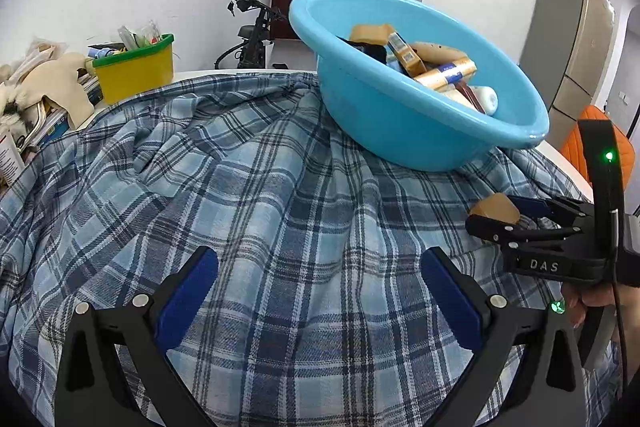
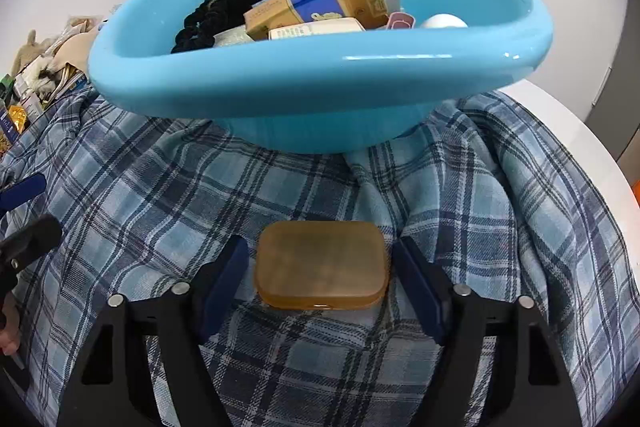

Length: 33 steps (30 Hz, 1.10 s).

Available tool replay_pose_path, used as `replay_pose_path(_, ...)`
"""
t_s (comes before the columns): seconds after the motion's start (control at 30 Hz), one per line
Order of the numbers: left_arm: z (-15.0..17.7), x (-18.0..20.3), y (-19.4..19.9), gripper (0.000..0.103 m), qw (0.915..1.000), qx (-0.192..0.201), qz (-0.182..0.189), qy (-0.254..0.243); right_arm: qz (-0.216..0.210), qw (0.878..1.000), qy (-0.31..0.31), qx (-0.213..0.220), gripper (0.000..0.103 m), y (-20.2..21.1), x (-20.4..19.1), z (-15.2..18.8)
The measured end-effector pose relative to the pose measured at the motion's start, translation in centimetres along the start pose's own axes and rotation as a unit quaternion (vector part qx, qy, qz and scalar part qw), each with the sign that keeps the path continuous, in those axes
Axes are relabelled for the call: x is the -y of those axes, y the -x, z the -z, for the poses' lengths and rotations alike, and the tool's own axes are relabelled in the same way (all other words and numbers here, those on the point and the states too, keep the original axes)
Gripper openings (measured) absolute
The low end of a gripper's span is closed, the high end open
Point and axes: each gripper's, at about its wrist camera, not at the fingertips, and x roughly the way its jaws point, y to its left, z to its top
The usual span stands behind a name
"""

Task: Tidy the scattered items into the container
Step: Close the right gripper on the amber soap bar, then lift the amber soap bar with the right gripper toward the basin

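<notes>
A light blue plastic basin point(image 1: 400, 115) point(image 2: 320, 83) stands on the plaid cloth, holding gold-and-blue boxes point(image 2: 320, 3), a black hair tie point(image 2: 216, 15), an amber case and other small items. A flat amber case point(image 2: 322, 265) point(image 1: 496, 209) lies on the cloth in front of the basin, between the fingers of my right gripper point(image 2: 320, 283) point(image 1: 500, 215). The jaws straddle it with small gaps on both sides, so the gripper is open. My left gripper point(image 1: 320, 291) is open and empty above bare cloth, left of the right gripper.
A blue plaid cloth point(image 1: 260, 187) covers a white round table point(image 2: 560, 119). A yellow bin with a green rim point(image 1: 134, 67) and a pile of clutter point(image 1: 40, 95) stand at the far left. A scooter point(image 1: 252, 31), a door and a fridge are behind.
</notes>
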Motion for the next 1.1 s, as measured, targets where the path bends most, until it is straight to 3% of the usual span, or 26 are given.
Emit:
replay_pose_path(0.1,0.1,0.2,-0.1,0.103,1.0000,-0.003,-0.002,-0.006,0.012,1.000,0.006,0.000,0.060,0.2,0.1,0.1)
replay_pose_path(0.53,0.6,0.9,0.1,0.103,0.9999,-0.005,-0.002,-0.014,-0.024,0.999,0.009,0.025,0.060,5.4,-0.9,3.0)
replay_pose_path(0.77,2.2,2.2,2.3,0.103,0.9996,-0.004,0.013,-0.024,-0.051,0.999,0.012,0.011,0.060,6.9,-4.4,5.8)
replay_pose_path(0.9,3.5,2.9,3.1,0.103,0.9993,-0.018,0.022,-0.026,-0.047,0.999,0.020,-0.015,0.060,6.7,-5.3,7.6)
replay_pose_path(1.1,4.6,3.7,3.3,0.103,0.9988,-0.029,0.024,-0.030,-0.024,0.999,0.032,-0.014,0.062,6.6,-5.7,8.6)
